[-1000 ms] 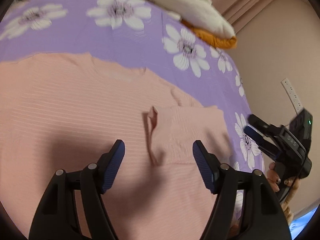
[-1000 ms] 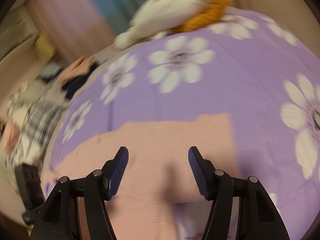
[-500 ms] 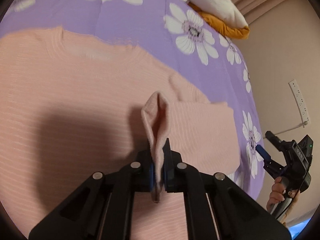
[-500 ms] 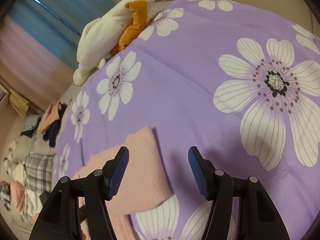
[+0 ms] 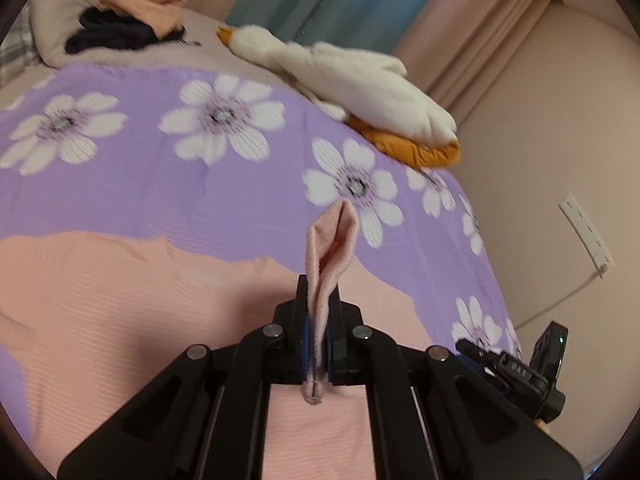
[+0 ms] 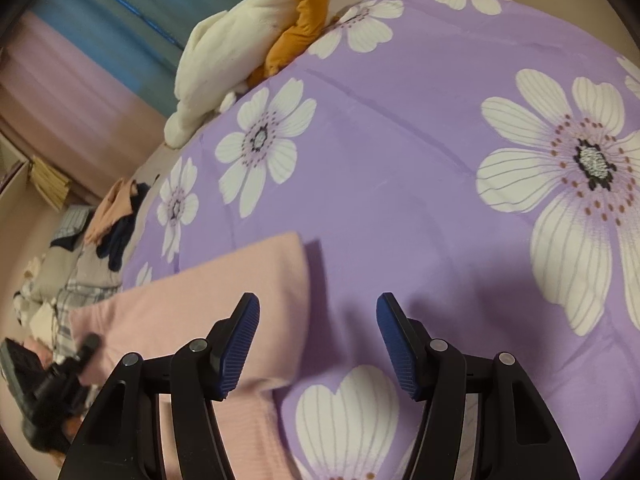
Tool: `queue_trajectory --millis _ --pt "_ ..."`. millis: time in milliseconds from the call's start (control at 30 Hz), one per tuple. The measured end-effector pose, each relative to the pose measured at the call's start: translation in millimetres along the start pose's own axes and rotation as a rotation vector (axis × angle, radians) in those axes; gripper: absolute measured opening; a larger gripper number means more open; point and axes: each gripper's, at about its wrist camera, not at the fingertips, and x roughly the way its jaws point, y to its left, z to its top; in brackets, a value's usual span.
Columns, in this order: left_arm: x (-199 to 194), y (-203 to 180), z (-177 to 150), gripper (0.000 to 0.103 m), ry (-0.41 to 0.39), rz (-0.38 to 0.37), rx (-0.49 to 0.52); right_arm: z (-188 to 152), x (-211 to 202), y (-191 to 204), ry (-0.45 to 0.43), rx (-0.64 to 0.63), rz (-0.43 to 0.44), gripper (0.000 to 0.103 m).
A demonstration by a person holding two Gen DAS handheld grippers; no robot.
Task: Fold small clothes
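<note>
Now the pink top (image 5: 120,300) is lying flat on the purple quilt (image 5: 248,196), and you are pinching its sleeve (image 5: 328,256) with your left gripper (image 5: 316,344), clamped tight. Your right gripper (image 6: 318,344) is hovering wide apart, empty, just right of the sleeve's edge.

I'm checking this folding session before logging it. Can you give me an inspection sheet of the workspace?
Surface: purple flowered bedspread.
Job's things: pink top spread flat; its sleeve cuff raised.
Clutter: white plush goose; heap of clothes at far end.
Tongs: left tongs shut on sleeve cuff; right tongs open, empty, over the bedspread.
Cables: cord from wall power strip.
Surroundings: curtains, beige wall.
</note>
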Motion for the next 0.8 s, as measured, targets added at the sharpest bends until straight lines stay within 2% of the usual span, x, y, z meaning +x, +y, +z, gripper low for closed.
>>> queue_trajectory --millis 233,533,800 --pt "-18 24 12 0.005 -0.055 0.105 -0.019 -10 19 19 0.048 -0.050 0.016 0.062" --pt "-36 66 10 0.005 -0.079 0.195 -0.086 -28 50 49 0.126 -0.145 0.004 0.062" --pt "-40 95 4 0.005 -0.066 0.240 -0.137 -46 77 71 0.208 -0.225 0.003 0.047"
